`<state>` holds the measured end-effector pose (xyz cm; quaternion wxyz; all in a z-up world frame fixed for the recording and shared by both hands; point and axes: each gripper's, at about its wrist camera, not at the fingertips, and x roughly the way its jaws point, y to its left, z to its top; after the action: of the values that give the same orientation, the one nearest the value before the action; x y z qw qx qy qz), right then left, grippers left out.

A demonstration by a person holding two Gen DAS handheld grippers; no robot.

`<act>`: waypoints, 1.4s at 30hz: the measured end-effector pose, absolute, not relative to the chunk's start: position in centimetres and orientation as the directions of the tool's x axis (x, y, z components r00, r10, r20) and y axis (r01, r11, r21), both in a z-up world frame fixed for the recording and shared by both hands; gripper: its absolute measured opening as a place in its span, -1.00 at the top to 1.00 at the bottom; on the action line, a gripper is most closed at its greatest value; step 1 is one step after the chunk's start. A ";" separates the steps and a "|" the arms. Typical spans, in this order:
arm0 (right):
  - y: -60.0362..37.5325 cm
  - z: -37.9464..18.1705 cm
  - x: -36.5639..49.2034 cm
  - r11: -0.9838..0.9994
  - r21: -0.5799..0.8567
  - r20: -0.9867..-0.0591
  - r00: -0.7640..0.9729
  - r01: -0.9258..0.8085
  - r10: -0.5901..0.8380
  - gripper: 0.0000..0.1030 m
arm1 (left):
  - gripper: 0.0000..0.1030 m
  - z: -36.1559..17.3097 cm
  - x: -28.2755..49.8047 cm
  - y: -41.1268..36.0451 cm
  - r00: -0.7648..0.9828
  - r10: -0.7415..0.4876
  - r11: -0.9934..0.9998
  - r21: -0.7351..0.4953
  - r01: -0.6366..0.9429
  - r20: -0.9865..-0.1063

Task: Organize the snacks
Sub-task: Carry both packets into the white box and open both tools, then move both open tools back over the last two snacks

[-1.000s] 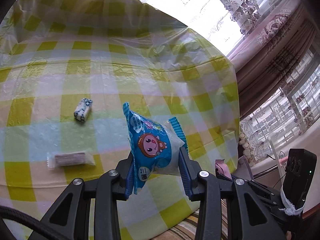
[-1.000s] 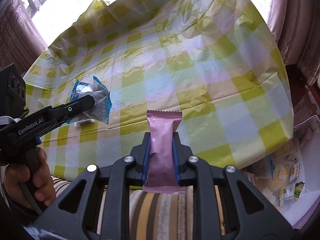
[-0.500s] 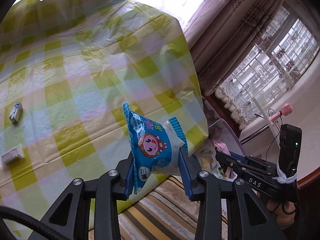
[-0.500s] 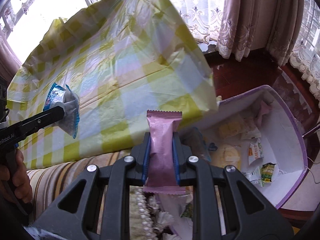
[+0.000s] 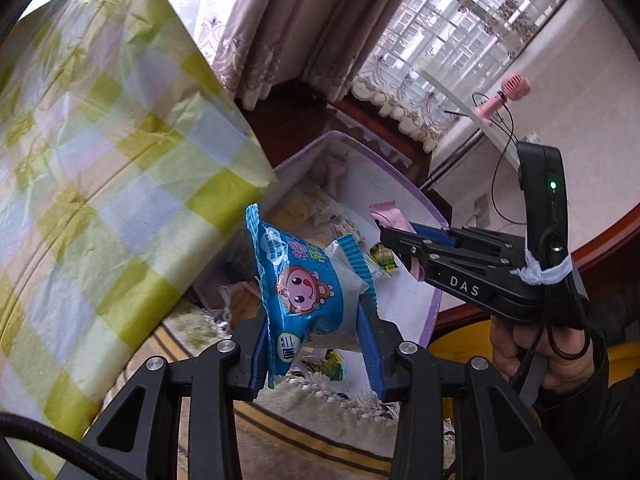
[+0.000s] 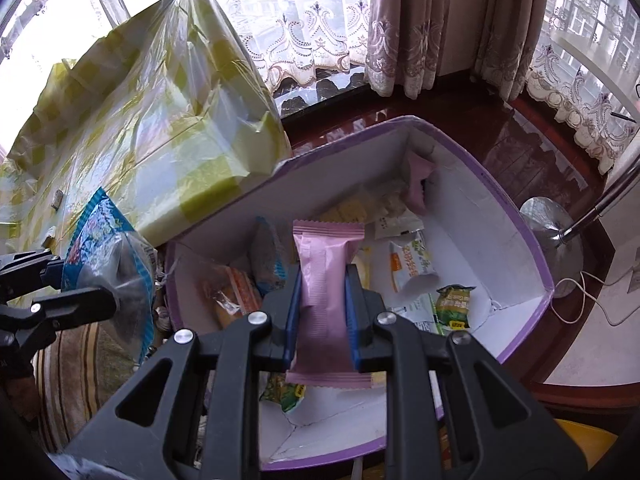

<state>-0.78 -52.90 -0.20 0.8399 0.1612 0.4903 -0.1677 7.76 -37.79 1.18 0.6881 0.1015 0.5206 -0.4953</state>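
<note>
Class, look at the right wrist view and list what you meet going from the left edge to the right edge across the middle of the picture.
Left gripper holding the blue snack packet → pink snack bar in the right gripper → green snack packet → purple-edged box right wall → silver stand base.

Black claw [image 5: 316, 344], blue pads [image 5: 366, 344], silver screws

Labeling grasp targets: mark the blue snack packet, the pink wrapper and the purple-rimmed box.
blue snack packet [image 5: 304, 288]: left wrist view, on the printed cartoon face.
pink wrapper [image 6: 323, 292]: right wrist view, on the ribbed middle between the pads.
purple-rimmed box [image 6: 516, 236]: right wrist view, on the white inner right wall.
</note>
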 end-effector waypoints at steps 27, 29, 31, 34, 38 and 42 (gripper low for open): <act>-56.6 -0.5 -3.4 0.850 0.103 -0.883 0.441 0.516 -0.161 -0.23 | -0.02 0.2 5.5 -40.8 -0.175 -0.542 0.416 -0.443 0.794 -0.822; -56.1 -0.4 -3.0 0.856 0.105 -0.881 0.446 0.506 -0.156 -0.23 | -0.02 0.6 6.2 -40.4 -0.150 -0.559 0.433 -0.442 0.786 -0.815; -55.7 -0.2 -2.6 0.862 0.110 -0.878 0.455 0.495 -0.149 -0.23 | -0.02 0.9 6.9 -39.8 -0.116 -0.573 0.455 -0.432 0.779 -0.811; -54.8 0.2 -1.9 0.871 0.120 -0.871 0.472 0.475 -0.137 -0.23 | -0.02 1.2 7.8 -38.9 -0.082 -0.600 0.476 -0.437 0.763 -0.795; -53.4 0.8 -0.7 0.887 0.116 -0.861 0.490 0.448 -0.135 -0.23 | -0.02 1.9 9.0 -37.5 -0.031 -0.635 0.499 -0.441 0.746 -0.772; -51.7 1.5 0.7 0.903 0.130 -0.853 0.511 0.409 -0.108 -0.23 | -0.02 2.1 10.4 -35.9 0.025 -0.648 0.540 -0.436 0.720 -0.761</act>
<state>0.74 -51.73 1.47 0.8545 0.1595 0.4706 -0.1512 10.36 -35.91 2.09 0.7150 0.0354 0.5089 -0.4781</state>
